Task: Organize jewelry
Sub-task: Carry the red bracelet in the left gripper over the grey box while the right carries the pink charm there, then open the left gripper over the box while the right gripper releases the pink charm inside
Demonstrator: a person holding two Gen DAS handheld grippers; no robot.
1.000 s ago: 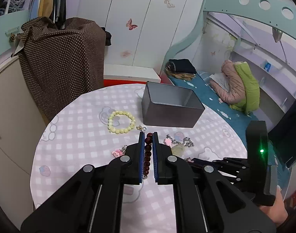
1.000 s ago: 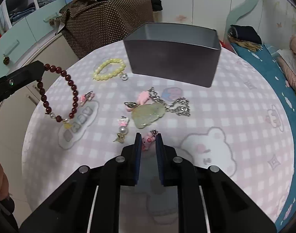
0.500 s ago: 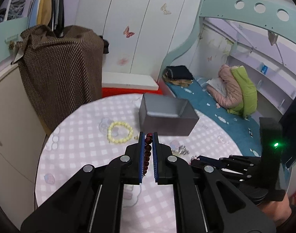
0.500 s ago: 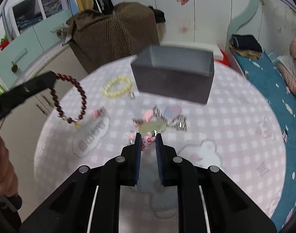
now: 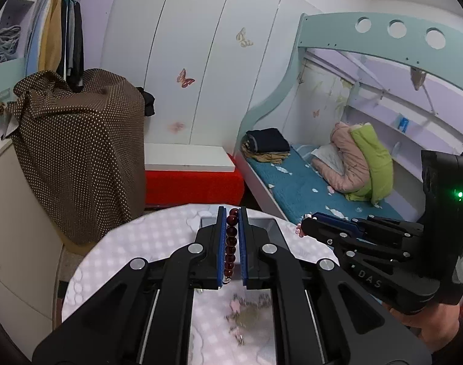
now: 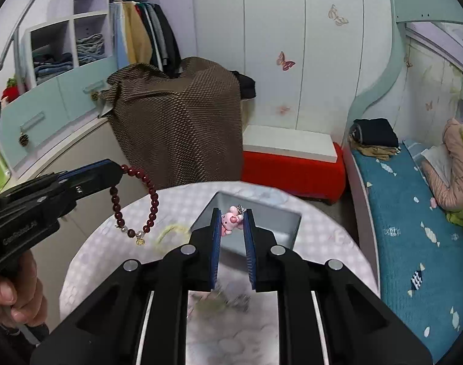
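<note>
Two pieces are in transit, one per tool. Left gripper [image 5: 232,213] is clamped on the dark red bead bracelet [image 6: 136,200]; the right wrist view shows the loop hanging free below the jaws, above the table [image 6: 109,243], left of the grey metal box [image 6: 280,228]. Right gripper [image 6: 232,216] is clenched on a small pink charm [image 6: 230,220], held over the box's open top. Assessment: the bracelet is light and limp, its round beads likely slick, so pinching several beads along the strand is sound; it may swing. The charm is tiny and light, with a short chain; a grip across its body suits. Other pieces below on the table are too blurred to identify.
</note>
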